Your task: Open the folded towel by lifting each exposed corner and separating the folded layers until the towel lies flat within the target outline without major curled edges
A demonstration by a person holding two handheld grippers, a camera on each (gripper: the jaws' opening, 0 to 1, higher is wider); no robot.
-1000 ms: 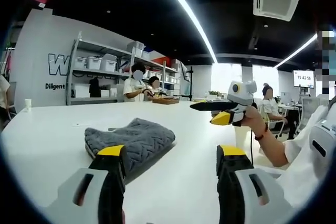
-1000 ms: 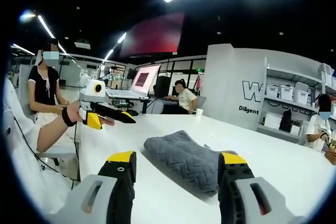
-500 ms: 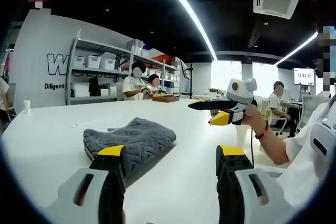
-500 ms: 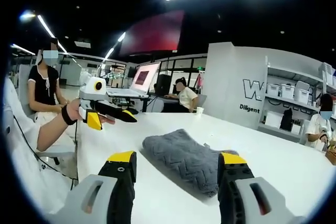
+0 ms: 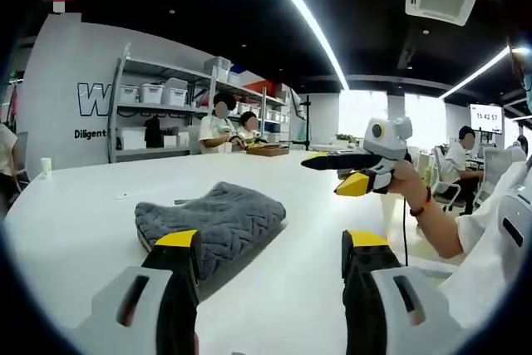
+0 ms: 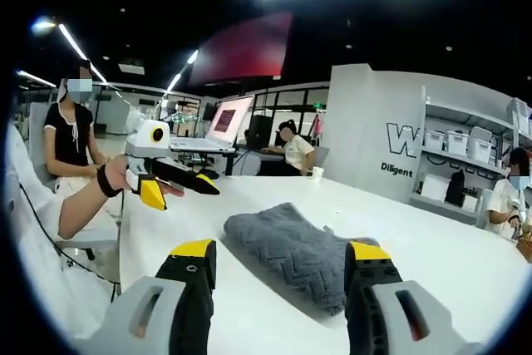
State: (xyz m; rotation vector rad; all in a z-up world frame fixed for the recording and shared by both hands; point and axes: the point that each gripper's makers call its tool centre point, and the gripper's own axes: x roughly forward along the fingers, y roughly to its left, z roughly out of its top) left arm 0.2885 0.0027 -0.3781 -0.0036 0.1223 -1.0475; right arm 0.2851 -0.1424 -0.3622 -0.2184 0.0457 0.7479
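Observation:
A grey knitted towel (image 5: 212, 218) lies folded on the white table (image 5: 75, 214), thick and slightly humped. My left gripper (image 5: 271, 247) is open, low over the table; its left fingertip overlaps the towel's near edge and nothing is between the jaws. The right gripper (image 5: 326, 174) enters from the right in a hand, raised above the table. In the right gripper view the towel (image 6: 287, 247) lies ahead between the jaws of my open right gripper (image 6: 281, 255), its right fingertip over the towel's near end. The left gripper (image 6: 184, 193) hovers at the left, held by a hand.
Shelves with white bins (image 5: 154, 93) stand at the back, where people (image 5: 218, 126) work. A paper cup (image 5: 43, 165) sits at the table's far left edge. A laptop (image 6: 218, 132) and a seated person (image 6: 73, 143) are beyond the table. A cable (image 5: 405, 230) hangs from the right hand.
Both cameras have drifted slightly. The towel has not moved and both grippers stay open, holding nothing.

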